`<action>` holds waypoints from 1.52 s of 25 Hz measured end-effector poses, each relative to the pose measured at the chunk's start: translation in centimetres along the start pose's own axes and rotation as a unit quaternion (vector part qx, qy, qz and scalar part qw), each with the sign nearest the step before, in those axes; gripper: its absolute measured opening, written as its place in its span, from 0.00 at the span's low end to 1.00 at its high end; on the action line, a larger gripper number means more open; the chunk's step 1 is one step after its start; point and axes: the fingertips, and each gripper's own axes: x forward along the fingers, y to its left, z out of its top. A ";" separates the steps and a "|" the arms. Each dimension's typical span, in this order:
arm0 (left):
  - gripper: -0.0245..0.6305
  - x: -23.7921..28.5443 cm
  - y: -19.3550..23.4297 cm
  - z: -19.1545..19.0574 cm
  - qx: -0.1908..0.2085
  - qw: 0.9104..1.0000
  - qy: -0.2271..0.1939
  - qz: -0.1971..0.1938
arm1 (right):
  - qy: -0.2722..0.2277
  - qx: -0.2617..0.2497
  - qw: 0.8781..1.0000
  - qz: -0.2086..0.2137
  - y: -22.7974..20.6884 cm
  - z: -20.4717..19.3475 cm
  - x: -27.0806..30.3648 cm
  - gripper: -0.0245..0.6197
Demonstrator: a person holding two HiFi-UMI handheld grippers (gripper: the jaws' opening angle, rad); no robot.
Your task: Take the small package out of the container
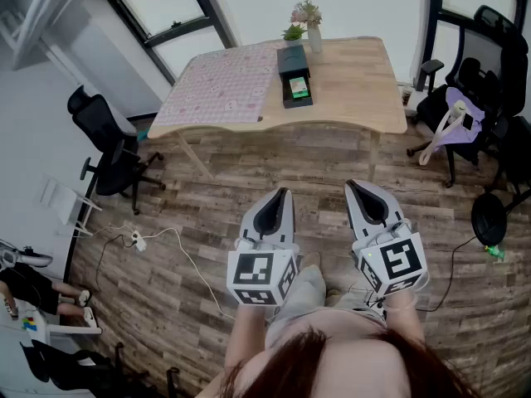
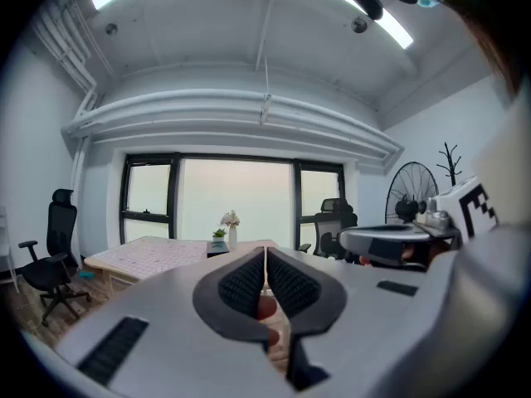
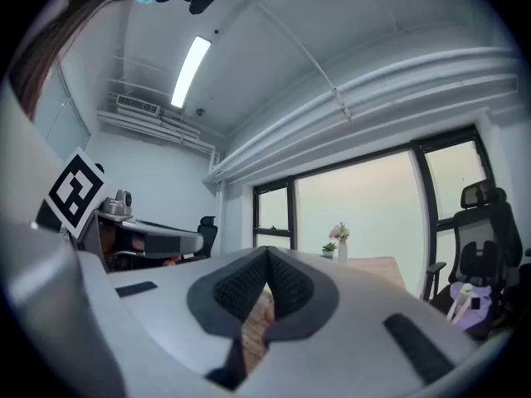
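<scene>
Grey left tongs (image 1: 282, 197) and right tongs (image 1: 357, 191) pressed together, empty. Black rectangular container (image 1: 293, 63) sits near far edge of light wooden table (image 1: 353, 89).

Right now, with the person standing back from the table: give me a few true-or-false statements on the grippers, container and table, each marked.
1. The left gripper and right gripper have shut, empty jaws. True.
2. A vase stands on the table near the container. True.
3. The container sits on the floor. False: it is on the table.
4. The left gripper holds the package. False: the package lies in the container.
</scene>
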 end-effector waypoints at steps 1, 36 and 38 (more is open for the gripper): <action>0.06 0.3 0.1 0.0 0.000 1.000 -0.001 -0.001 | 0.000 0.000 1.000 -0.001 -0.1 -0.1 0.3 0.04; 0.06 13.5 13.4 2.9 -0.012 1.000 -0.007 -0.027 | 0.007 0.049 0.999 -0.006 -3.2 0.5 19.2 0.04; 0.06 14.1 14.7 3.0 -0.013 1.000 -0.005 -0.028 | 0.009 0.048 0.999 -0.009 -3.1 0.6 20.5 0.04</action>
